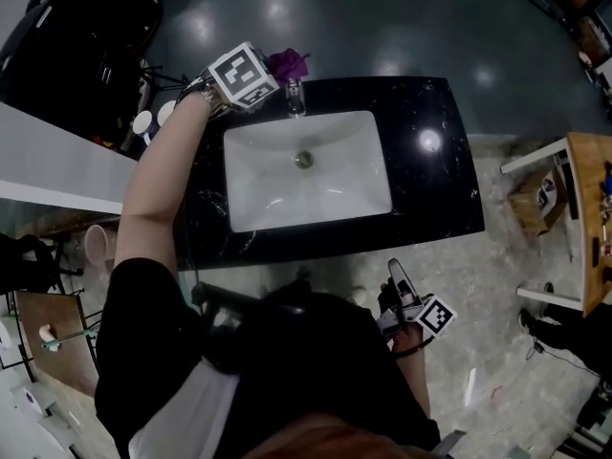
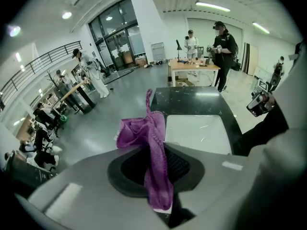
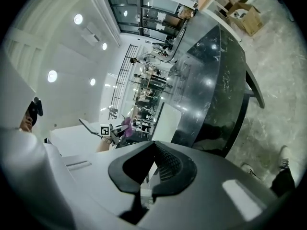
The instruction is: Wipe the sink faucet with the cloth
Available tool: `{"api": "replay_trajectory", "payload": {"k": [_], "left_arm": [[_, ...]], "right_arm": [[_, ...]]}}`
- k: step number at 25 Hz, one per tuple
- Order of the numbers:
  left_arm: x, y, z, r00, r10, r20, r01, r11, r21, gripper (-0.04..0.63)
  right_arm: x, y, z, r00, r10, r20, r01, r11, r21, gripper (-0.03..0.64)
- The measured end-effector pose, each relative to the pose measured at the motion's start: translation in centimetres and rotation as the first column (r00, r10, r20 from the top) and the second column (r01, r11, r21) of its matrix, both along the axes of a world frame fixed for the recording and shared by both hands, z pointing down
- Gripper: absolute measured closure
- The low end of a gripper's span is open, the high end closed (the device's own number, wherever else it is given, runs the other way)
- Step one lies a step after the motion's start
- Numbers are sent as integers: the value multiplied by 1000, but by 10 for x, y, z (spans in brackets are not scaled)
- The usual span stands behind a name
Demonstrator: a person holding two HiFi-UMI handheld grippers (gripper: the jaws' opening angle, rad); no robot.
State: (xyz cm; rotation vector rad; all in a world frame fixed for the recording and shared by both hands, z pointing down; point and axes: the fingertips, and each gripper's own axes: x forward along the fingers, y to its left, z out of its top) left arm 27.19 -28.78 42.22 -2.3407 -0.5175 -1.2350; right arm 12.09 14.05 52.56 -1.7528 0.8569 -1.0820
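Observation:
My left gripper is held over the back edge of the black counter, just left of the small chrome faucet. It is shut on a purple cloth that bunches past its tip. In the left gripper view the cloth hangs pinched between the pads, above the white sink basin; the faucet is hidden there. My right gripper is low by the person's right side, in front of the counter, shut on nothing. The right gripper view shows its jaws closed and the cloth far off.
The white rectangular basin is set in the counter, with a drain in the middle. White cups stand left of the counter. A wooden table stands at the right. Several people are around a table across the hall.

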Motion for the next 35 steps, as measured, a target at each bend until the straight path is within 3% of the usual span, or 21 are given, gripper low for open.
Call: {"api": "replay_trajectory", "payload": {"k": [3,8,13,19,23,26,31,33,35], "left_arm": [[-21,16,0,1000,9,-6,-9,999,-34,528],[-40,32,37,1000,-17,-16,17,1000,3,528],[-17,22,51,993,-73,-93,78,996,54,528],[12,-13,59,987,-120,-104,136,977,163,529],[26,-22,59,990,-88,-112,111,969,219,529],[20,-17,60,993,-54,-108,77,972,221,529],[-14,10,58,993,-53,-106,62,994,84,529],[-32,22,61,992,-81,-96,78,996,-33,529],[-50,31,67,987,-145,-71,128,971,-204,528]], "right_arm": [[1,4,-1,1000,-22,-7,22,1000,3,604],[0,11,3,999,-35,6,35,999,-4,603],[-1,17,8,1000,-17,24,18,999,-29,604],[-4,19,17,998,30,56,-28,999,-34,604],[-4,14,20,999,25,48,-22,998,-55,604],[-4,9,23,998,23,57,-20,999,-49,604],[-4,-1,25,998,-4,59,7,999,-45,604],[-4,-5,25,998,-19,61,21,999,-44,604],[-3,-8,26,998,-35,58,38,998,-51,604]]}}
